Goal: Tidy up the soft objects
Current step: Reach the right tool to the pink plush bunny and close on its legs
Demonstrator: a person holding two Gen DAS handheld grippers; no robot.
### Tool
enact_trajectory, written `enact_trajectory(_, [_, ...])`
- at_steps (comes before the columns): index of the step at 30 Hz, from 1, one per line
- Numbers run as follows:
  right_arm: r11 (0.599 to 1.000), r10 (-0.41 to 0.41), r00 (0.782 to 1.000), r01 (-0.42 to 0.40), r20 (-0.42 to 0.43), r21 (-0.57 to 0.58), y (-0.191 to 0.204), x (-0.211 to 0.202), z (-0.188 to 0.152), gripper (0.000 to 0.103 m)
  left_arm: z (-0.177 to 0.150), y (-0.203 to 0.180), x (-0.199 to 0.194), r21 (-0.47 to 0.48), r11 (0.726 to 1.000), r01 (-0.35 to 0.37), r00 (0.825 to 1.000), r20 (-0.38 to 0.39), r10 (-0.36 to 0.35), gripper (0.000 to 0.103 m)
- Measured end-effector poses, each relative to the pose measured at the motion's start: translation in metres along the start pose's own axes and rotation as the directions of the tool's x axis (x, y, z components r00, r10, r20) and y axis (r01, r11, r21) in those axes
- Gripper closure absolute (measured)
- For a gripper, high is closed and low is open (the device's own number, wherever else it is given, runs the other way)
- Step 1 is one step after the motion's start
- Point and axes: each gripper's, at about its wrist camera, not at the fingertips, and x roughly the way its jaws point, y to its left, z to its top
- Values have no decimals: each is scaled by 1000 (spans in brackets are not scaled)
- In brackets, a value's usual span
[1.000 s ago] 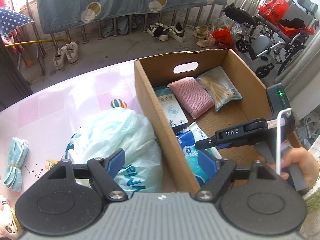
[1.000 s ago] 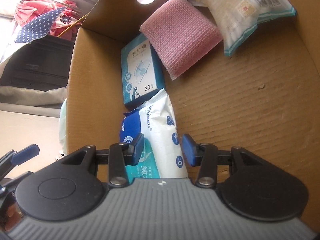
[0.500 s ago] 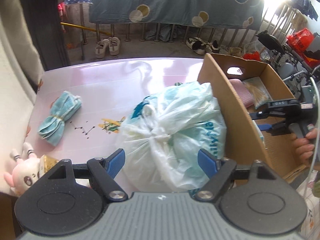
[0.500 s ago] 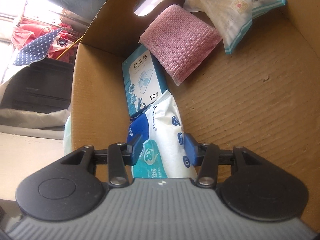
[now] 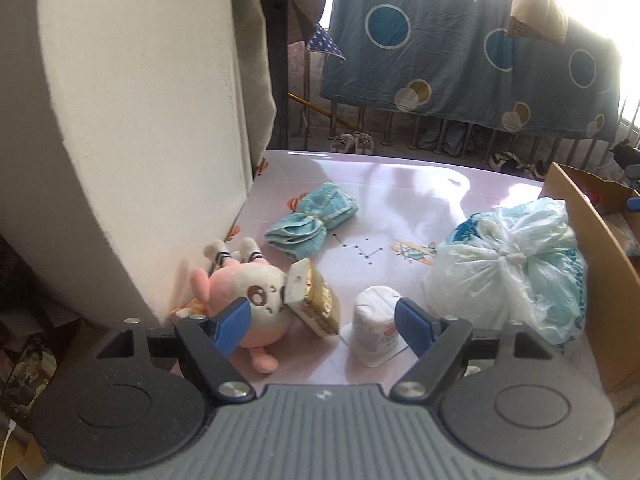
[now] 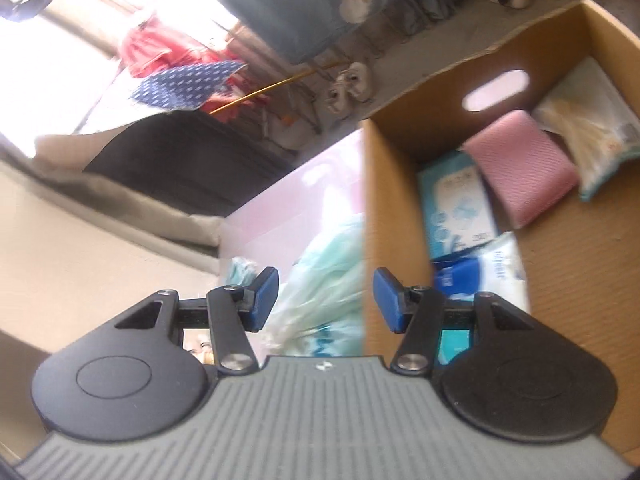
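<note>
The left gripper (image 5: 322, 320) has its two blue-padded fingers (image 5: 232, 326) set wide apart with nothing pressed between them; it hangs over the pale pink table (image 5: 400, 184), and no pad touches anything. Seen in the gap between the fingers are a small white paper-wrapped roll (image 5: 374, 330) standing on the table and a gold foil-wrapped block (image 5: 318, 300) leaning against the pink and white plush toy (image 5: 248, 296); the left pad overlaps the toy's head in the view, but whether it touches cannot be told. Beyond them lies a light blue cloth bundle tied at its middle (image 5: 310, 222); to the right a knotted, translucent white and blue plastic bag (image 5: 516, 268) sits just beside the wall of the brown cardboard box (image 5: 588, 240).

The right gripper (image 6: 326, 300) holds nothing; its blue pads (image 6: 386, 300) stand moderately apart and the jaws are opening, with only air between them; it hovers above the near wall of the cardboard box (image 6: 394, 208), the plastic bag (image 6: 320, 280) showing below the gap, blurred. Inside the box lie a blue and white wipes packet (image 6: 492, 270), a teal flat carton (image 6: 456, 204), a pink knitted roll (image 6: 524, 168) and a clear pouch of pale sticks (image 6: 588, 136); the wipes packet lies on the box floor, free of the pads.
</note>
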Motion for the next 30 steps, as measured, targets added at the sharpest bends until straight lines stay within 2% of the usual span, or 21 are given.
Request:
enact_trajectory(3, [991, 92, 989, -102, -112, -89, 53, 42, -16, 51, -9, 17, 4, -20, 999, -41, 999, 8, 41, 29])
enact_trajectory(7, [963, 177, 947, -223, -267, -154, 115, 113, -39, 51, -18, 33, 15, -42, 996, -76, 997, 1, 76, 38])
enact_trajectory(13, [934, 204, 859, -314, -469, -170, 189, 235, -72, 44, -23, 50, 37, -76, 994, -83, 996, -32, 81, 41])
enact_trajectory(16, [928, 170, 837, -314, -519, -202, 216, 286, -90, 40, -23, 58, 53, -92, 994, -65, 997, -57, 60, 41])
enact_trajectory(19, [917, 92, 842, -280, -531, -284, 235, 327, -101, 36, -23, 63, 67, -104, 994, -38, 997, -77, 30, 41])
enact_trajectory(22, [907, 53, 835, -269, -547, -323, 241, 357, -107, 35, -24, 62, 83, -102, 994, -27, 995, -94, 18, 41])
enact_trajectory(25, [900, 22, 839, -253, -544, -355, 239, 380, -112, 34, -28, 62, 93, -98, 995, -21, 994, -110, 10, 41])
enact_trajectory(30, [895, 47, 803, -298, -593, -333, 235, 397, -122, 34, -29, 61, 104, -101, 995, -15, 994, -112, 4, 42])
